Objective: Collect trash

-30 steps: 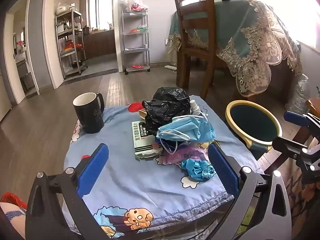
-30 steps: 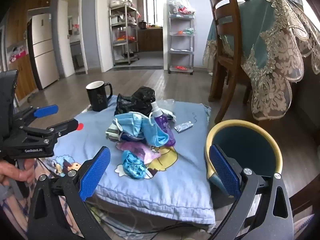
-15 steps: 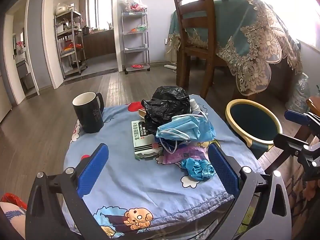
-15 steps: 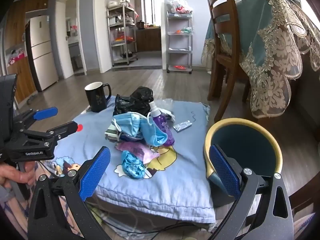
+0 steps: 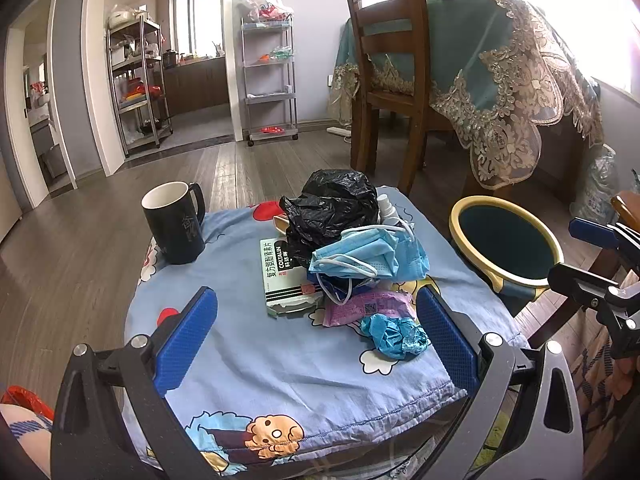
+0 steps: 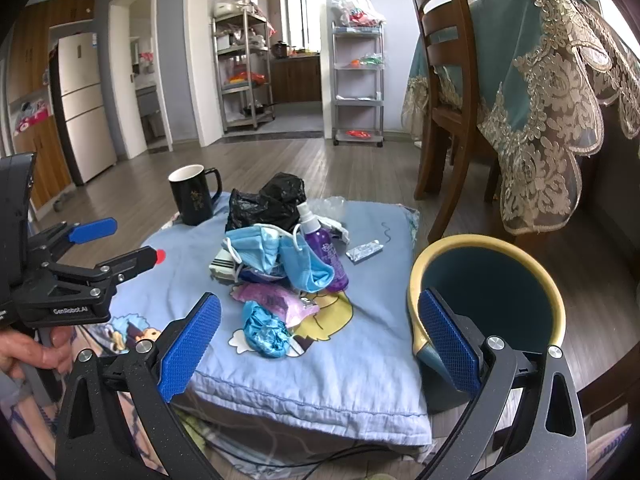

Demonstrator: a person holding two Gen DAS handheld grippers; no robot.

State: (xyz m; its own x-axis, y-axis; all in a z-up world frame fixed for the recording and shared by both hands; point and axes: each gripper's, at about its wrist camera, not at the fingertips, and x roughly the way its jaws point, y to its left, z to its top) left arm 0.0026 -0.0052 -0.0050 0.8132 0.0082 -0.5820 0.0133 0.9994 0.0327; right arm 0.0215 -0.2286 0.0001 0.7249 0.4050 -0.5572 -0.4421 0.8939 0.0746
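Observation:
A heap of trash lies on a low table under a blue cartoon cloth (image 5: 248,344): a black plastic bag (image 5: 332,204), blue face masks (image 5: 372,256), a medicine box (image 5: 282,276), a pink packet (image 5: 366,306) and a crumpled blue glove (image 5: 396,336). From the right wrist view I also see a purple spray bottle (image 6: 324,248) and a small foil tube (image 6: 365,251). A yellow-rimmed bin (image 6: 492,288) stands to the right of the table. My left gripper (image 5: 316,332) hovers open at the near edge, short of the heap. My right gripper (image 6: 320,344) is open too, with nothing held.
A black mug (image 5: 176,224) stands at the table's far left corner. Behind are a wooden chair (image 5: 388,72) and a dining table with a lace cloth (image 5: 508,68). Metal shelf racks (image 5: 270,76) line the far wall. A hand (image 6: 32,352) holds the left gripper.
Both grippers have drifted very slightly; the jaws stay open and the trash has not moved.

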